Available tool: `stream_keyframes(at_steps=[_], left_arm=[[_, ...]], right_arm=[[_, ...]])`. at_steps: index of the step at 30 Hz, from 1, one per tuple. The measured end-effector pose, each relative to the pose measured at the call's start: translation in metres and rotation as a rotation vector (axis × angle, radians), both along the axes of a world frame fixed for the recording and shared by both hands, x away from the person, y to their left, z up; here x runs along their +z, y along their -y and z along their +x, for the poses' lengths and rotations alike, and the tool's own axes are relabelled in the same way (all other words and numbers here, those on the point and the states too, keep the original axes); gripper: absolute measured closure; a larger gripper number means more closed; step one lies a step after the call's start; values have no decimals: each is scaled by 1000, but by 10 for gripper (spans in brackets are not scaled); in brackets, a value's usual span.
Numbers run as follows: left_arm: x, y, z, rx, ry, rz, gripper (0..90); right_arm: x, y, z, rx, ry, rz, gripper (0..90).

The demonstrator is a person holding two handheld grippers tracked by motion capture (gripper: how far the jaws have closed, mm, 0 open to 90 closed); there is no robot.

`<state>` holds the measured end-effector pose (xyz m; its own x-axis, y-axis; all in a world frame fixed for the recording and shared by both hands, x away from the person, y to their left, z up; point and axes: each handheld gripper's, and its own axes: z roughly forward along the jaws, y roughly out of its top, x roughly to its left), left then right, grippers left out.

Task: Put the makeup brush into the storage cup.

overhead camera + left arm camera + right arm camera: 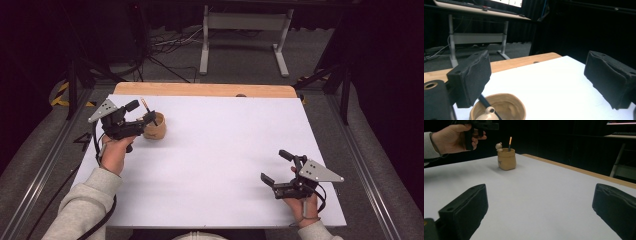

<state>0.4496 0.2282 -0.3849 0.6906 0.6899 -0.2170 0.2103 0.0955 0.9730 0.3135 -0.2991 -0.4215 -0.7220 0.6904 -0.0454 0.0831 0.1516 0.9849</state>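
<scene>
- My right gripper (282,168) sits low near the bench's near right corner, held in my right hand (300,202), its fingers (464,212) spread wide with nothing but bare white surface between them.
- My left hand (114,152) reaches farther out on the left side, sleeve (82,207) trailing back to the near edge, and holds the left gripper (145,111) lifted just above the tan cup (154,127).
- The left fingers (470,77) stand released, well apart; from the left gripper view the cup's mouth lies below and between them, nearer the left-hand finger, and neither pad touches it.
- The cup stands upright on the bench toward its far left corner, with a thin stick (509,143) rising from it, tilted a little, and a small pale rounded piece (498,146) at its rim.
- The bench (225,165) is covered in a white sheet; a strip of bare wood (205,89) shows along its far edge.
- Beyond lies grey floor (240,55) with loose cables, a white-legged desk frame (245,22), and dark curtains all around.
</scene>
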Motion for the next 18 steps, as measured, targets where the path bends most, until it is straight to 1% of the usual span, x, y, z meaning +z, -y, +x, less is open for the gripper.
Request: stream_keyframes(at_steps=[4, 6, 7, 9, 12, 17, 18], left_arm=[[5, -3, -8, -29, -6, 15, 60], [7, -4, -13, -41, -2, 23, 53], [7, -4, -13, -41, -2, 23, 50], [8, -5, -20, -65, 1, 20, 48], [8, -7, -27, -88, 1, 3, 44], [9, -10, -38, -111, 13, 25, 39], [9, -10, -38, -111, 13, 25, 37]], right_arm=[[3, 2, 3, -4, 0, -13, 5], [2, 4, 4, -6, -1, -13, 5], [2, 4, 5, -6, -4, -14, 5], [2, 6, 5, -10, -8, -10, 6], [2, 7, 6, -14, -11, -15, 6], [2, 9, 7, -13, -11, -16, 5], [2, 9, 8, -12, -12, -15, 4]])
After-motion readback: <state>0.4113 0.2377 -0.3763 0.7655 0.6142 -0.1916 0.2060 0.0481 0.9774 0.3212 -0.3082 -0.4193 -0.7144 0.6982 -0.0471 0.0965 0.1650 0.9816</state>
